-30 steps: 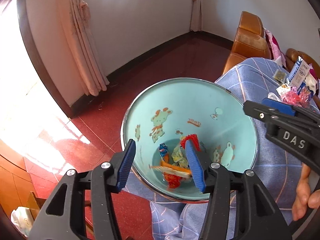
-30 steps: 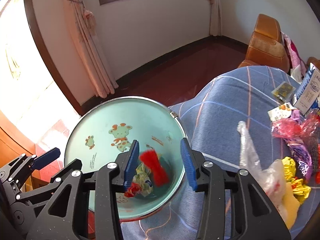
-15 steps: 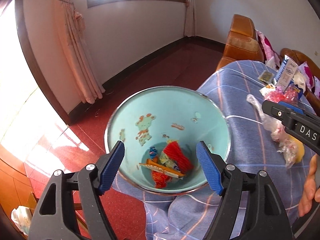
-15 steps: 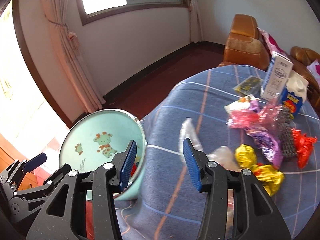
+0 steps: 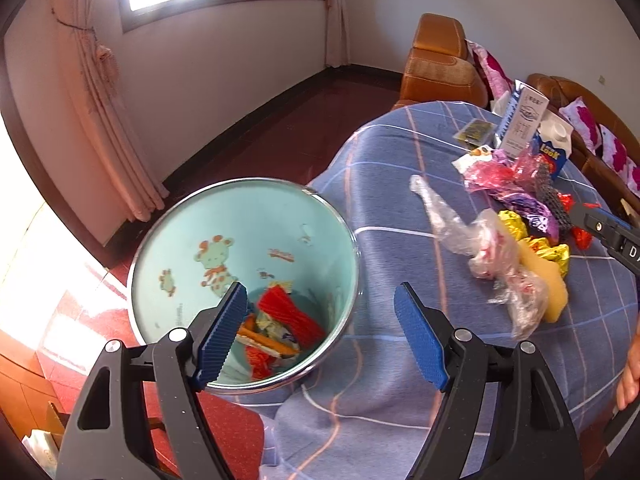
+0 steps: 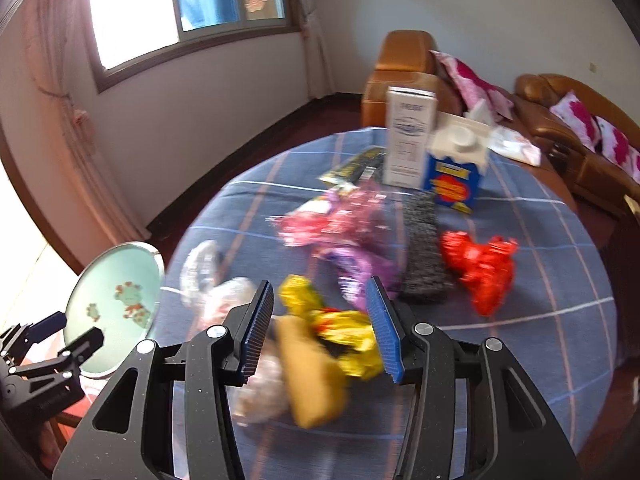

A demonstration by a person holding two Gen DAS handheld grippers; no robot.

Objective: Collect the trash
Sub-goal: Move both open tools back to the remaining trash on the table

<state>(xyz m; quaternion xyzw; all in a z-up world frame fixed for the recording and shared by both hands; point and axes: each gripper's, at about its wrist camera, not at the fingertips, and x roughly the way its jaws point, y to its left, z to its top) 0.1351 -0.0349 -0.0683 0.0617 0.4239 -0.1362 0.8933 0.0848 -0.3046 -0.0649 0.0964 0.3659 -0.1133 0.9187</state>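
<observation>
A pale green bin (image 5: 224, 232) with cartoon animals stands beside the table and holds several wrappers, one red (image 5: 290, 316). It also shows in the right wrist view (image 6: 108, 300). My left gripper (image 5: 320, 332) is open and empty over the bin's near rim. My right gripper (image 6: 320, 328) is open and empty above a yellow foil wrapper (image 6: 344, 332) and a yellow sponge (image 6: 312, 376). A clear plastic bag (image 5: 480, 248), a pink wrapper (image 6: 336, 220), a purple wrapper (image 6: 360, 272) and a red wrapper (image 6: 480, 268) lie on the blue checked tablecloth (image 6: 540, 340).
A white carton (image 6: 408, 140) and a blue carton (image 6: 456, 168) stand at the table's far side, with a dark scrubber (image 6: 420, 248) in front. Brown sofas (image 6: 400, 68) with pink cushions sit behind. Red floor (image 5: 260, 136) surrounds the table.
Both grippers have swung right, away from the bin towards the trash on the table. My left gripper has opened wider. The right view is blurred by motion.
</observation>
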